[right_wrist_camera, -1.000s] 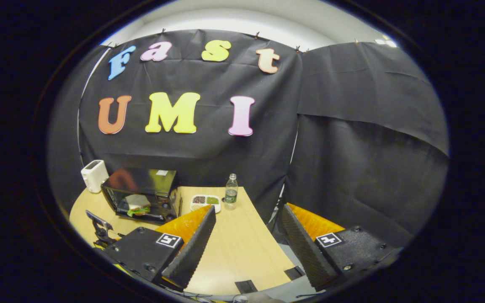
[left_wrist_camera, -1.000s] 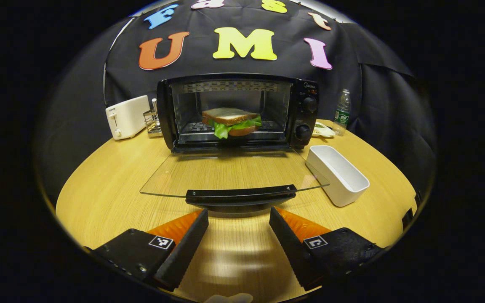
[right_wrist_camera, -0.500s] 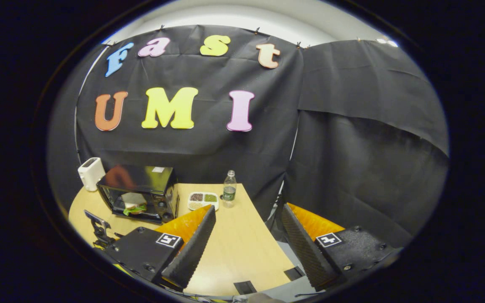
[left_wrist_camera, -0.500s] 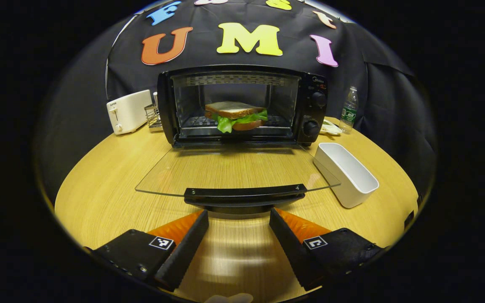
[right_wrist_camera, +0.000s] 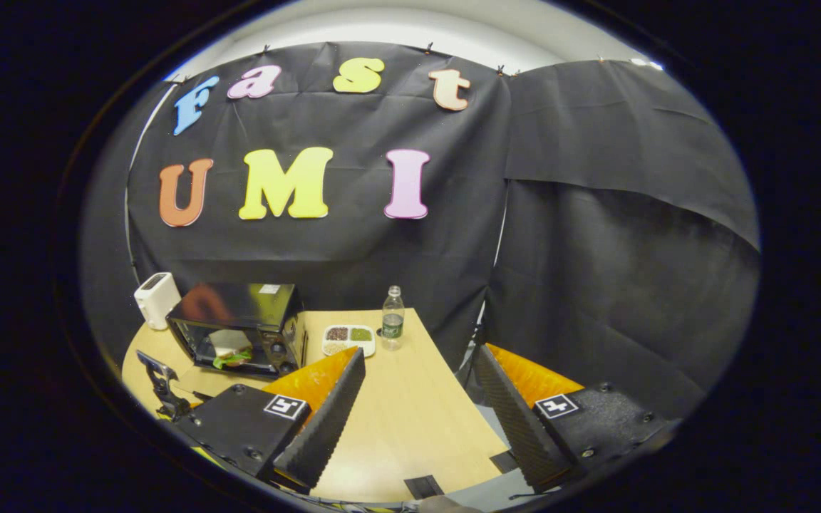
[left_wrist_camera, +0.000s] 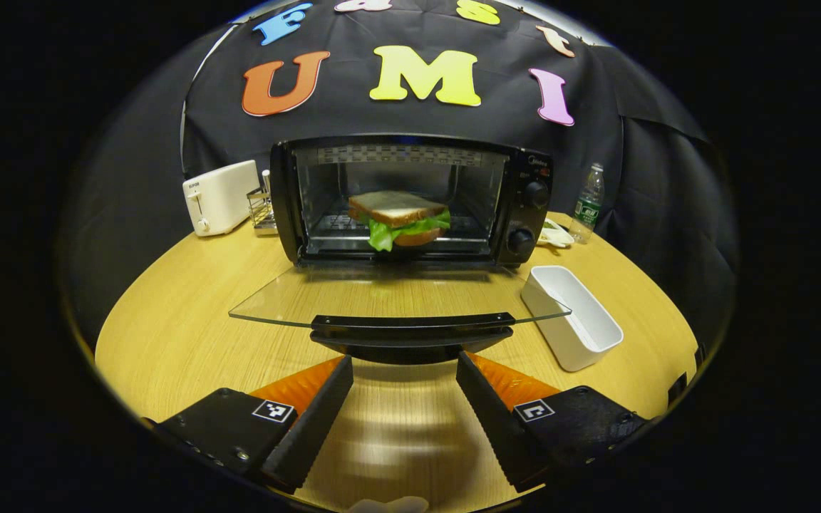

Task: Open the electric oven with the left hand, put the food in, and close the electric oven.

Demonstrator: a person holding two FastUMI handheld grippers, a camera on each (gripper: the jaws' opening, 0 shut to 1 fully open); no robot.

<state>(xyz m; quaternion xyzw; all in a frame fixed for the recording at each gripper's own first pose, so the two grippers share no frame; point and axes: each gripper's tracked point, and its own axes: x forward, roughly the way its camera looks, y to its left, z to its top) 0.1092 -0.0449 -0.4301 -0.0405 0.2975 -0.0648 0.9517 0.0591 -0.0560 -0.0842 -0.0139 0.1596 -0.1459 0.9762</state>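
Left gripper view: the left gripper (left_wrist_camera: 405,367) sits at 6 o'clock, its two fingers spread wide with nothing between them, just short of the one black door handle (left_wrist_camera: 412,328). The glass door (left_wrist_camera: 396,293) of the electric oven (left_wrist_camera: 410,199) lies folded down flat over the wooden table (left_wrist_camera: 182,320). One sandwich (left_wrist_camera: 399,218), bread with green lettuce, rests on the rack inside the oven cavity, near centre. Two knobs (left_wrist_camera: 529,216) sit stacked on the oven's panel at 2 o'clock of the sandwich. At 9 o'clock of the oven stand one white toaster (left_wrist_camera: 219,197) and one small wire rack (left_wrist_camera: 262,209) between them. At 3 o'clock lie one white rectangular tray (left_wrist_camera: 573,316), one water bottle (left_wrist_camera: 587,202) and one small dish (left_wrist_camera: 551,234), partly hidden by the oven.

Right gripper view: the right gripper (right_wrist_camera: 417,399) hangs high and well apart from the oven (right_wrist_camera: 239,328), fingers wide, holding nothing. The oven with its sandwich (right_wrist_camera: 231,348) lies at 9 o'clock, the toaster (right_wrist_camera: 155,300) beyond it. One divided dish (right_wrist_camera: 348,339) and one bottle (right_wrist_camera: 393,327) stand near 11 o'clock of the fingers. The other gripper (right_wrist_camera: 159,381) shows at 8 o'clock.
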